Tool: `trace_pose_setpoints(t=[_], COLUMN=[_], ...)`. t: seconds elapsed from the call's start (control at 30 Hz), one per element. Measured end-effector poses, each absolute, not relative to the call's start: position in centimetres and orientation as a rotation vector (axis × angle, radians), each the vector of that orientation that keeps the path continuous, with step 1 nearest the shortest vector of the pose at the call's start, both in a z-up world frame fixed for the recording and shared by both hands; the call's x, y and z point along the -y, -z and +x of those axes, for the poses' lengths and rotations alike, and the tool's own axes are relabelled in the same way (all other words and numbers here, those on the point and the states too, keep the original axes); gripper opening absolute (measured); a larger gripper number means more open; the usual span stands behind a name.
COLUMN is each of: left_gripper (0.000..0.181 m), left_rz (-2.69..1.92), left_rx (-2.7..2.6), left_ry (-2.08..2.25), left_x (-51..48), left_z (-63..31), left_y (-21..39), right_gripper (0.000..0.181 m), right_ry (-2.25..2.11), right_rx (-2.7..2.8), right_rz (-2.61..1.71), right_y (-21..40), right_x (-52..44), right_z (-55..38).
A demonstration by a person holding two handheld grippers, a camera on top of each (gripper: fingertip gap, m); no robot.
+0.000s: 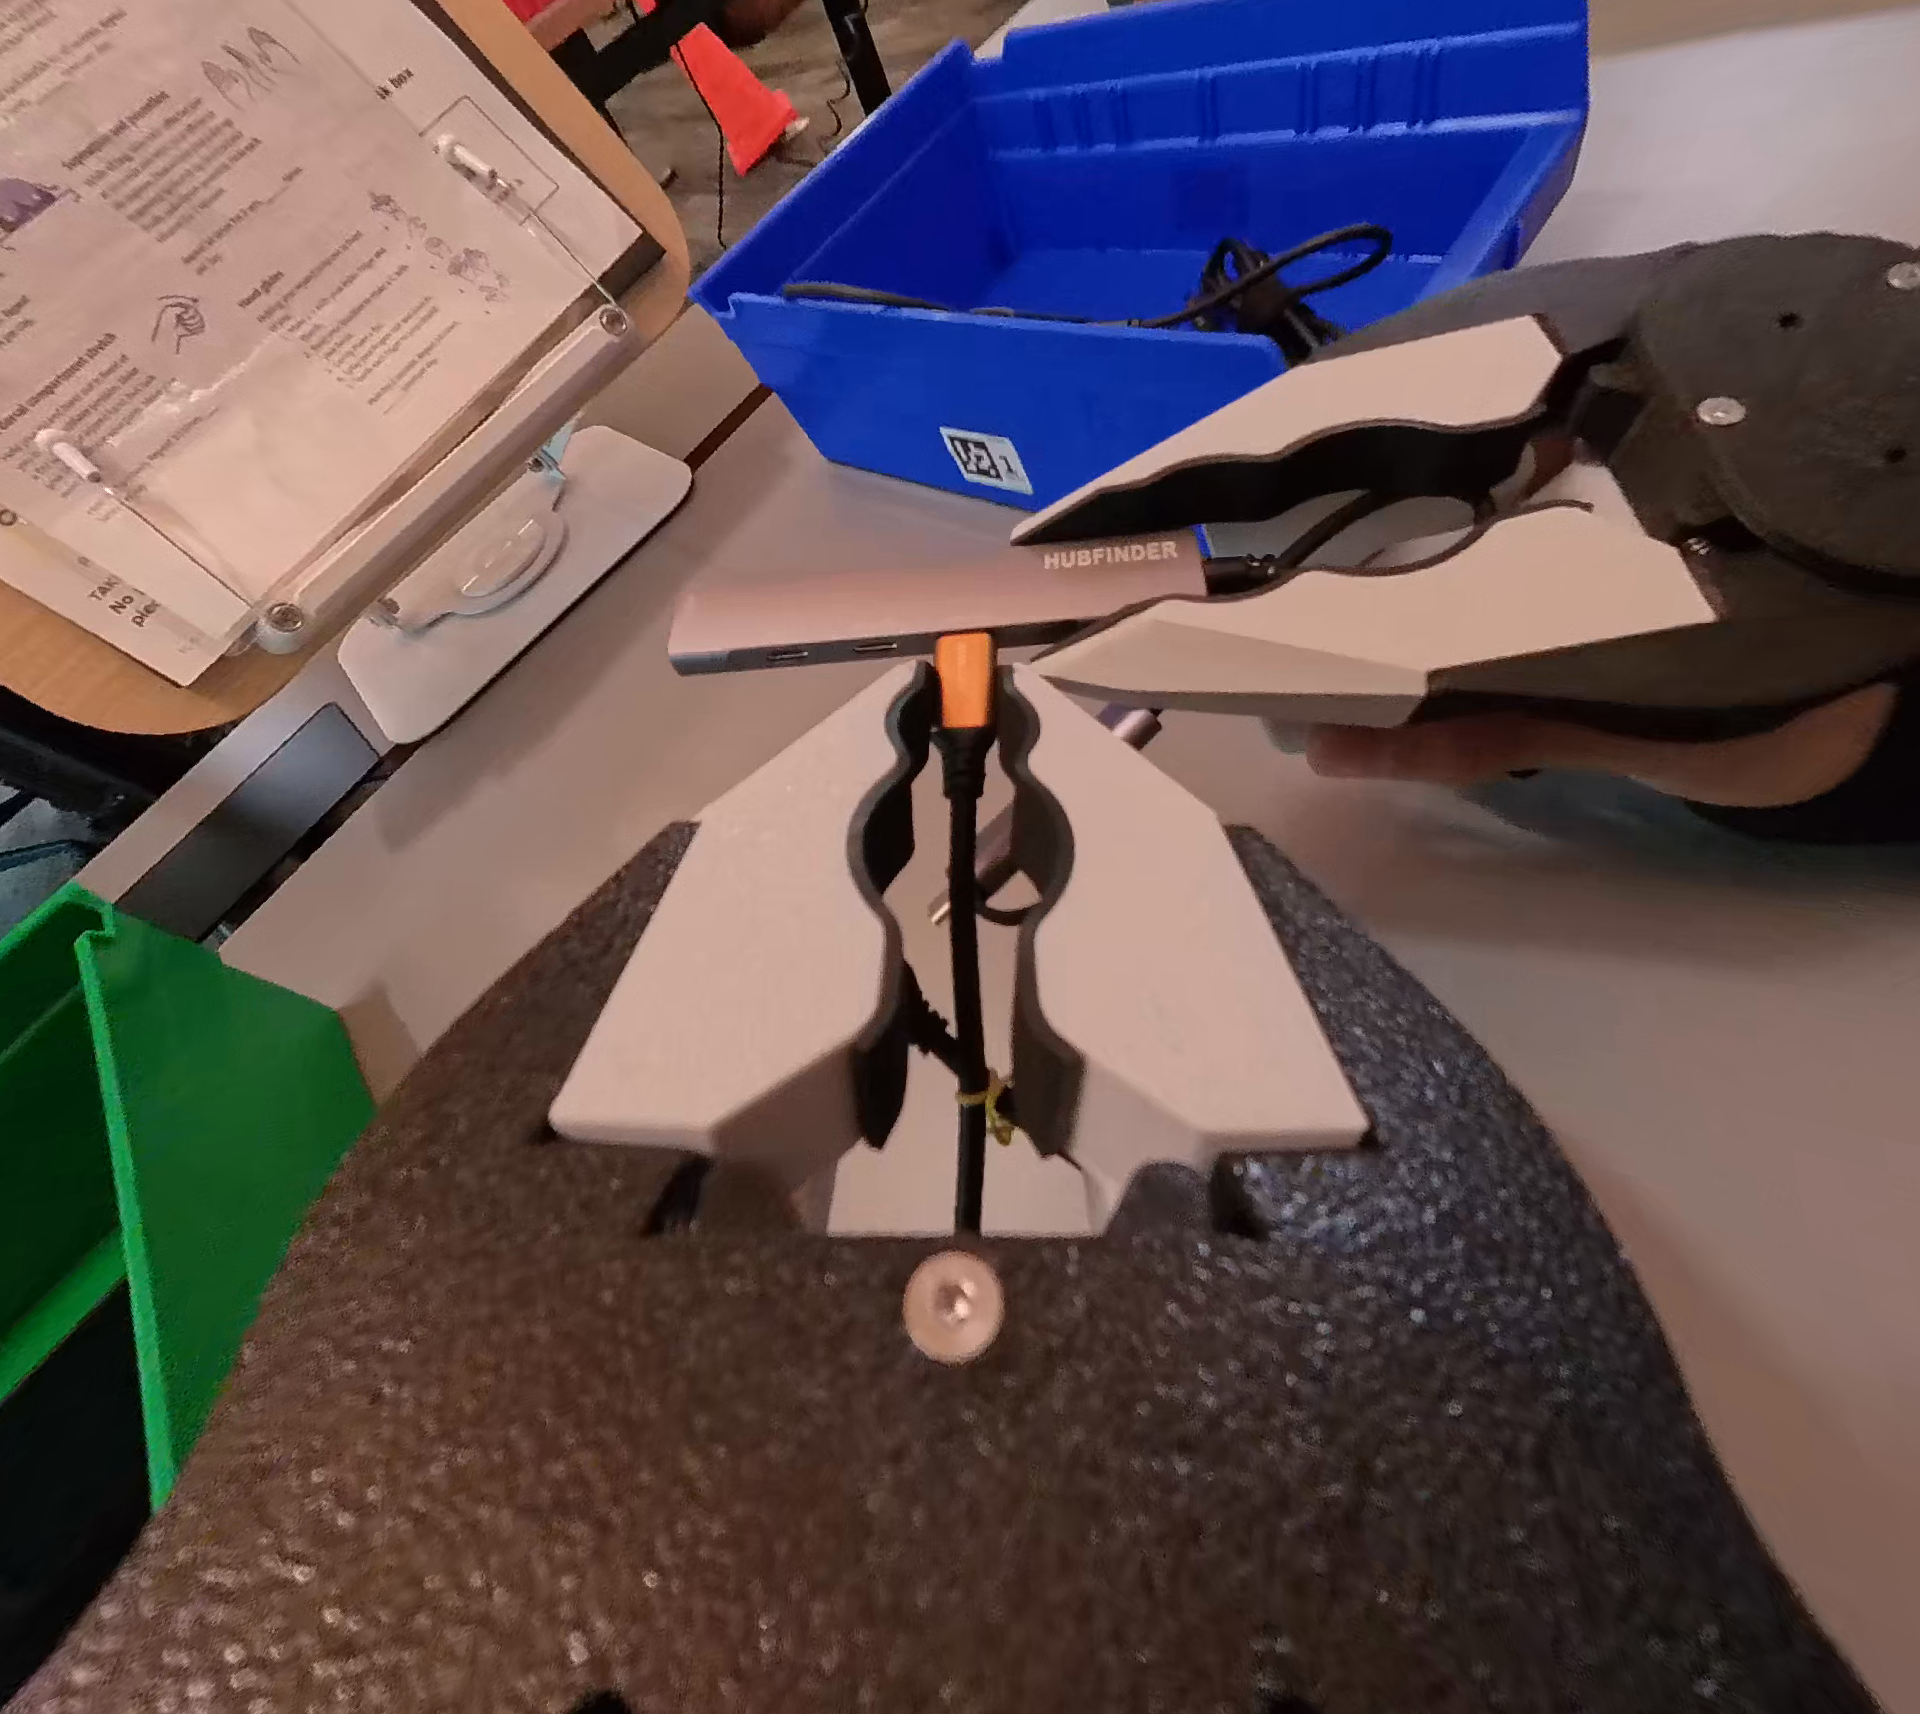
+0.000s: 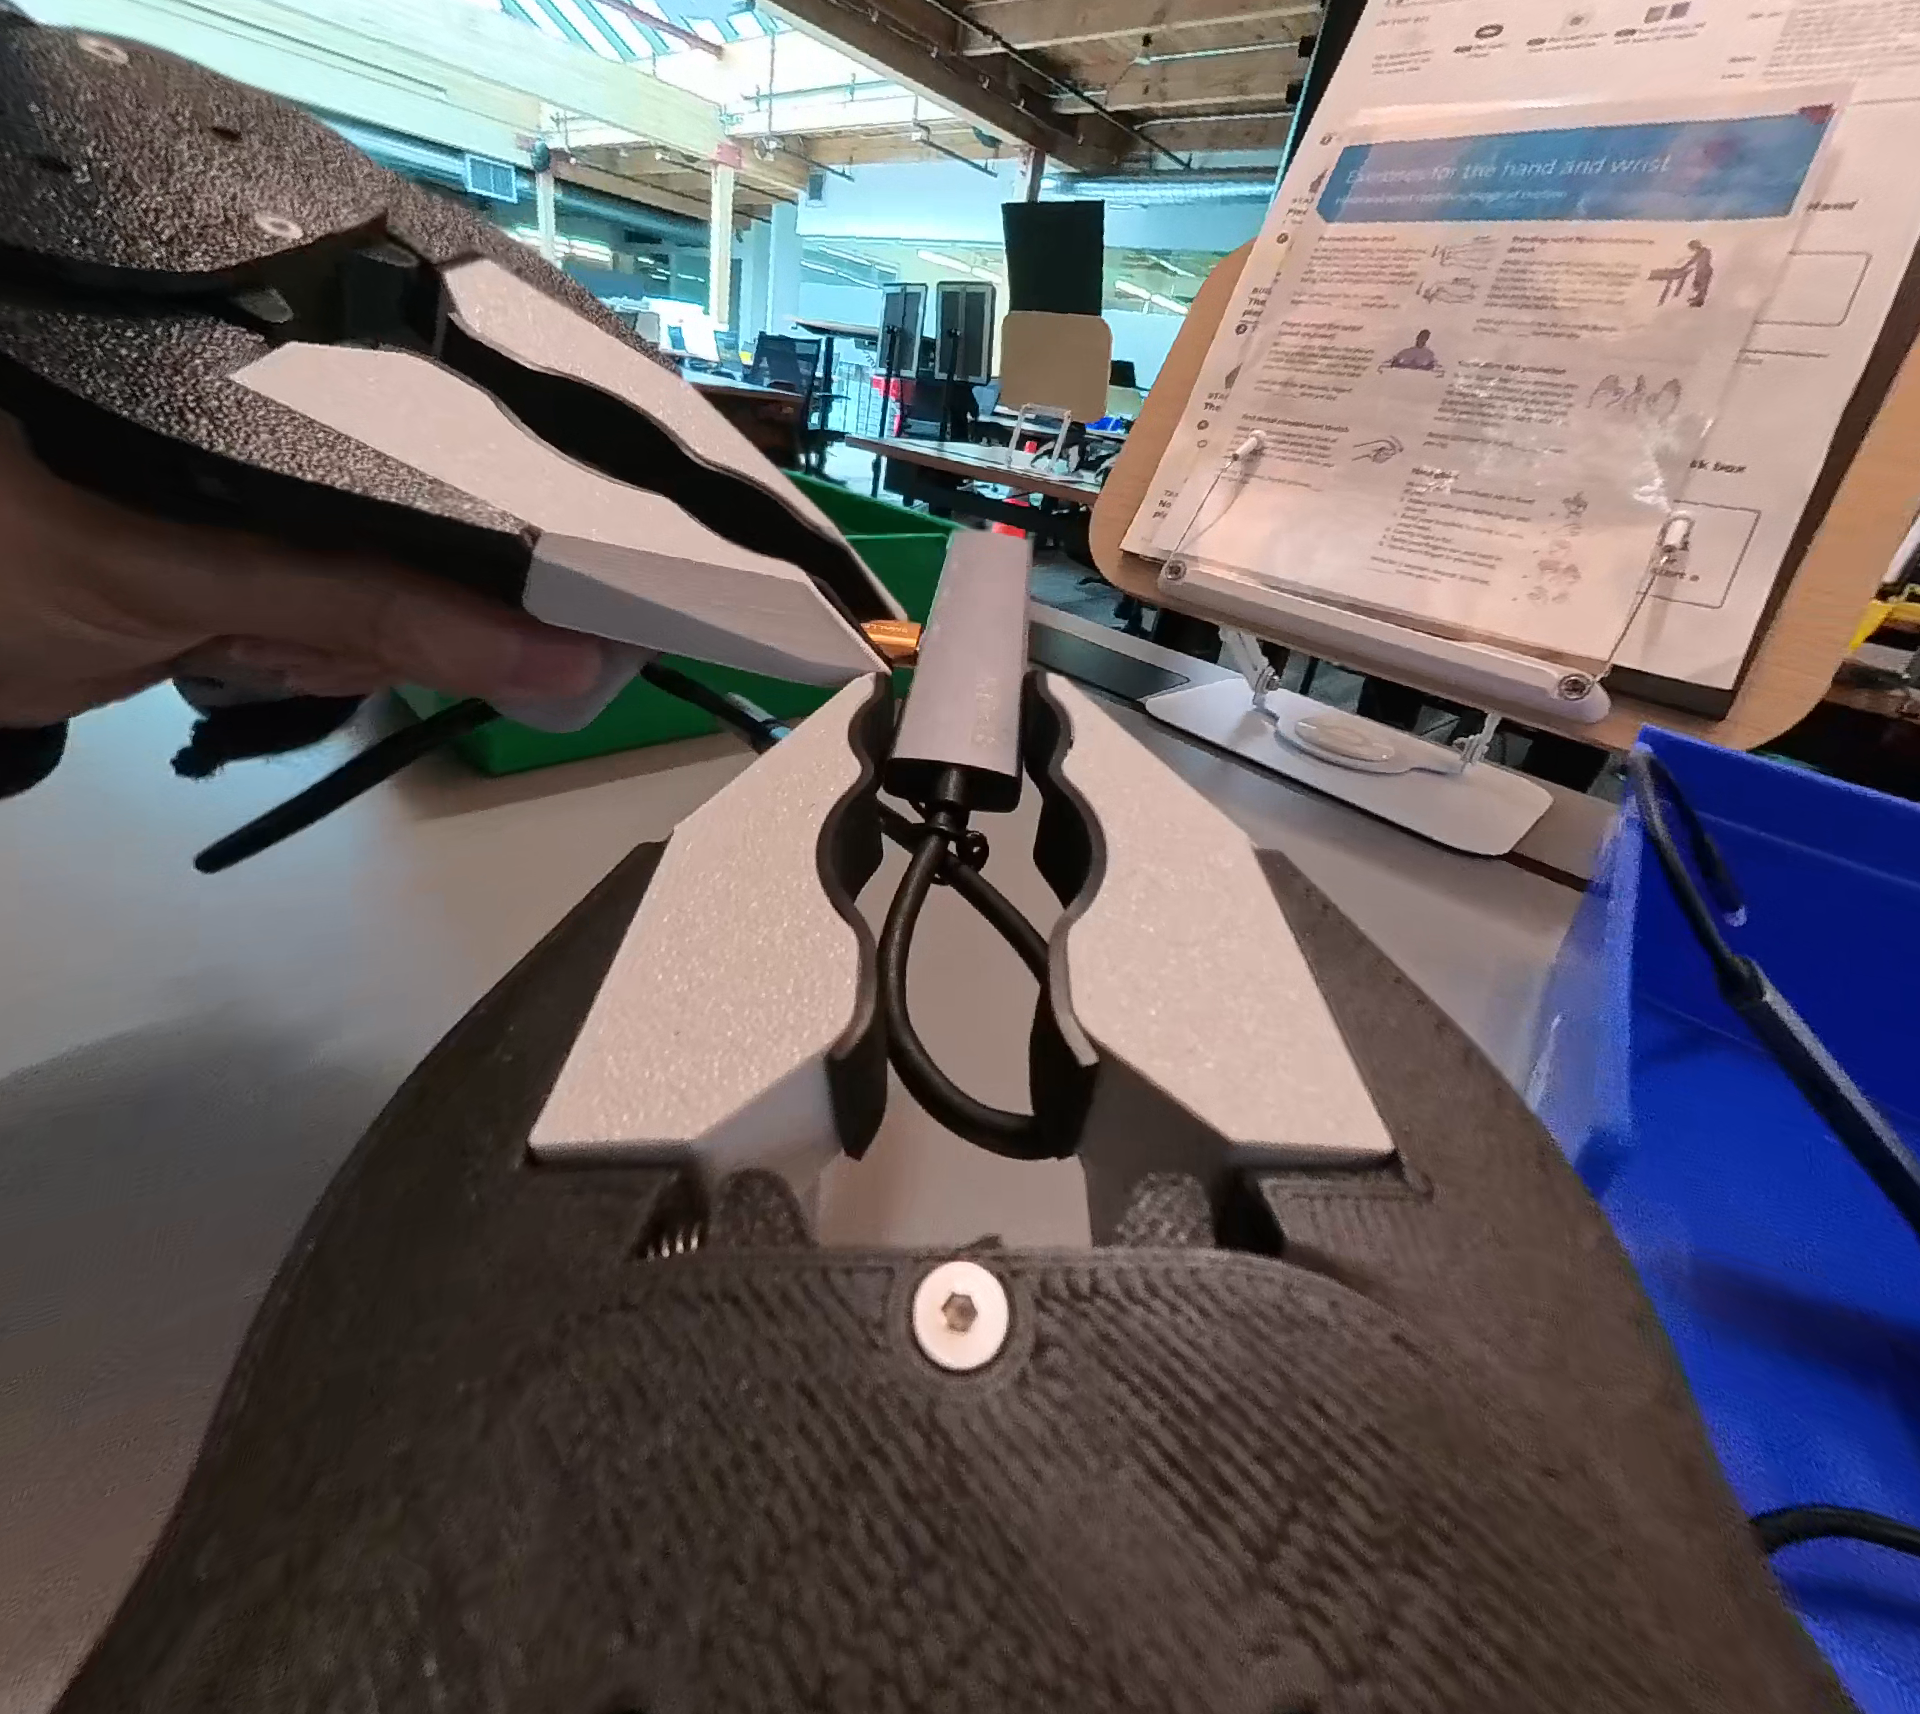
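My left gripper (image 1: 964,677) is shut on the orange plug (image 1: 964,677) of a black cable (image 1: 966,895); the plug's tip meets the long side of a grey hub (image 1: 883,610). My right gripper (image 2: 961,708) is shut on that grey hub (image 2: 971,625) near its cable end, holding it above the table. The hub's own short black cable (image 2: 925,958) loops back between my right fingers. In the left wrist view my right gripper (image 1: 1122,584) comes in from the right. In the right wrist view my left gripper (image 2: 873,636) comes in from the left, with the orange plug (image 2: 896,634) at its tips.
A blue bin (image 1: 1039,376) holding a coiled black cable (image 1: 1278,293) stands behind the hub; its wall shows at right (image 2: 1714,1093). A green bin (image 1: 177,1145) sits at front left. A document stand with printed sheets (image 1: 260,210) stands at the table's left edge (image 2: 1455,417). The table is grey (image 1: 1558,989). My left and right fingertips are right by each other.
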State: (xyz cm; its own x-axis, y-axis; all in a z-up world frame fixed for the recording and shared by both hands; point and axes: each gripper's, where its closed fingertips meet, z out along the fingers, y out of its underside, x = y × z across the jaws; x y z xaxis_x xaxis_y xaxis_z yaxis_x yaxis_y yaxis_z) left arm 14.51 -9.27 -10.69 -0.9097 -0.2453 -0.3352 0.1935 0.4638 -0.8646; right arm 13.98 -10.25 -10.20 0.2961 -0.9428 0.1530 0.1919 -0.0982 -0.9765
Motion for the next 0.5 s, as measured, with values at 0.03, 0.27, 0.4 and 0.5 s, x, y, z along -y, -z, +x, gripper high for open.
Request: trace_pose_setpoints(t=[0.03, 0.27, 0.4, 0.5], left_gripper=[0.009, 0.027, 0.035, 0.041], left_rz=[-0.042, -0.049, -0.362, -0.538], left_rx=[-2.292, -2.194, -2.156, -2.234], left_ry=[1.452, 1.556, 1.46, 1.12], left_x=[9.4, 7.4, 0.2, -6.4], left_z=[14.4, 14.5, 20.8, 26.3], left_y=[10.6, 6.9, 4.0, 6.5], right_gripper=[0.024, 0.024, 0.024, 0.024], right_ry=[1.146, 1.165, 1.074, 1.039], right_rx=[-0.789, -0.867, -0.907, -0.926], right_rz=[-1.292, -1.227, -1.095, -1.04], right_y=[10.1, 10.4, 9.8, 9.6], right_x=[10.4, 12.2, 13.6, 14.3], right_z=[14.0, 14.2, 14.0, 13.9])
